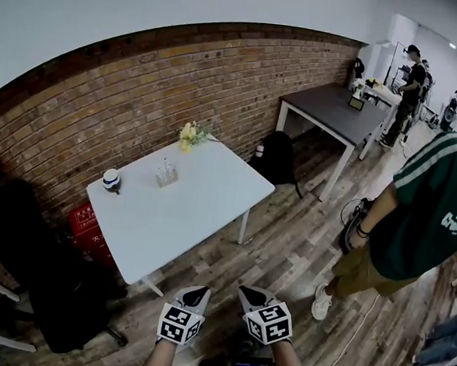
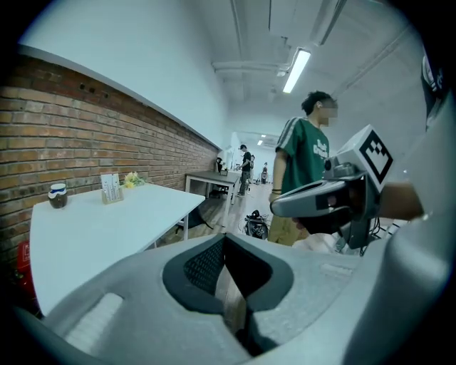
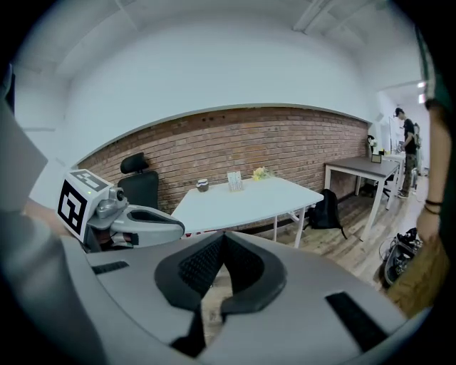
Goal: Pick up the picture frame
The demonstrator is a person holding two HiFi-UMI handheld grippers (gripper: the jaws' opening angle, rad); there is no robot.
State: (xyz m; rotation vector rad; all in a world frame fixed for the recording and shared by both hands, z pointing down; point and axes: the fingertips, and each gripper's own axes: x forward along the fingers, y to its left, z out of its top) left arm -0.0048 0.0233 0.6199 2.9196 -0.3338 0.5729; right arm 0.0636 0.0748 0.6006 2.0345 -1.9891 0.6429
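Observation:
The picture frame (image 1: 166,172) is a small clear stand, upright on the white table (image 1: 185,214) near its far side. It also shows in the left gripper view, picture frame (image 2: 110,187), and in the right gripper view, picture frame (image 3: 234,180). Both grippers are held side by side at the bottom of the head view, well short of the table. My left gripper (image 1: 195,296) (image 2: 225,242) is shut and holds nothing. My right gripper (image 1: 251,295) (image 3: 223,239) is shut and empty too.
Yellow flowers (image 1: 190,134) and a small lidded jar (image 1: 111,180) also stand on the table. A black office chair (image 1: 15,230) and a red crate (image 1: 87,229) are at its left. A person in a green shirt (image 1: 425,229) stands at the right. A dark table (image 1: 332,112) and a backpack (image 1: 275,154) lie beyond.

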